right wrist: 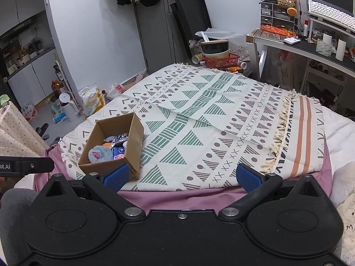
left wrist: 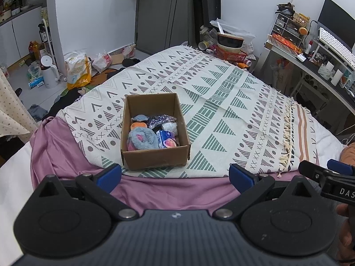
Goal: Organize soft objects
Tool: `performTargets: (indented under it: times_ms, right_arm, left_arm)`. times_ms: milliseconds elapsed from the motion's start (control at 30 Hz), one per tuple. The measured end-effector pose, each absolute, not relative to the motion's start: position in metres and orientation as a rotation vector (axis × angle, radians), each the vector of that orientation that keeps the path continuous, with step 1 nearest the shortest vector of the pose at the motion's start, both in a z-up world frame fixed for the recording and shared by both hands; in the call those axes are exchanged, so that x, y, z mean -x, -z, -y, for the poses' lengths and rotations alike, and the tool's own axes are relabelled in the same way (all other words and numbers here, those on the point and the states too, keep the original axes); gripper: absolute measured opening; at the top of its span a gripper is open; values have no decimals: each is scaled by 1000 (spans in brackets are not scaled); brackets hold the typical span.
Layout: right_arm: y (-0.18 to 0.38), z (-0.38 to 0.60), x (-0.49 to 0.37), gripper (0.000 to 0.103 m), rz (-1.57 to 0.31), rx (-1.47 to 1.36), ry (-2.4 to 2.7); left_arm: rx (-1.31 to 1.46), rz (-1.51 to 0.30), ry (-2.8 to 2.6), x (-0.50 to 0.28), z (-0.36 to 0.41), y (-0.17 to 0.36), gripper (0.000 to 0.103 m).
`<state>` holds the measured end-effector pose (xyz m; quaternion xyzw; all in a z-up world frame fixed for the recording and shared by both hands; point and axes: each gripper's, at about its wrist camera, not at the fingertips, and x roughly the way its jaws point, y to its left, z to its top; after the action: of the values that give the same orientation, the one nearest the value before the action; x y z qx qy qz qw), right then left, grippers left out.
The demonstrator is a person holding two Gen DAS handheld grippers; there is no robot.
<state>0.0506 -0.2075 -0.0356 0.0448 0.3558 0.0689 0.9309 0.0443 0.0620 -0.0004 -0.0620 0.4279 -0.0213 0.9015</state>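
Observation:
A brown cardboard box (left wrist: 155, 157) (right wrist: 133, 141) stands on the patterned blanket (left wrist: 221, 102) (right wrist: 199, 119) on the bed. Inside lie several soft items: a grey-blue fluffy toy with pink (left wrist: 141, 138) (right wrist: 99, 154), a blue tissue pack (left wrist: 163, 138) (right wrist: 118, 153), a silvery crinkled bag (left wrist: 159, 119) (right wrist: 121, 138), something white (left wrist: 169, 126) and an orange piece (left wrist: 138, 124). My left gripper (left wrist: 175, 176) is open, held back just short of the box, nothing between its blue pads. My right gripper (right wrist: 182, 177) is open too, to the right of the box, empty.
A purple sheet (left wrist: 168, 190) (right wrist: 177, 199) lies under the blanket at the near edge. A red basket with bowls (left wrist: 230, 48) (right wrist: 219, 57) sits beyond the bed's far end. A desk with a keyboard (left wrist: 332, 44) (right wrist: 328, 13) stands to the right. Bags and a kettle clutter the floor at left (left wrist: 66, 71).

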Motion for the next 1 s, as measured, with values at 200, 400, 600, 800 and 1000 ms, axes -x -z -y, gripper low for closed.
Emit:
performTargets:
  times_ms: [200, 400, 600, 800, 1000]
  right_arm:
    - [34, 207, -52, 103, -729, -93, -150]
    - [32, 205, -54, 103, -726, -93, -149]
    - [30, 203, -57, 103, -723, -85, -135]
    - [33, 198, -58, 103, -731, -76, -127]
    - [37, 195, -61, 103, -742, -72, -124]
  left_arm:
    - [131, -881, 41, -44, -62, 0, 102]
    - [127, -871, 44, -51, -59, 1, 102]
    - [120, -864, 56, -50, -63, 0, 102]
    - [119, -864, 58, -51, -63, 0, 102]
    - [125, -862, 56, -52, -64, 2, 102]
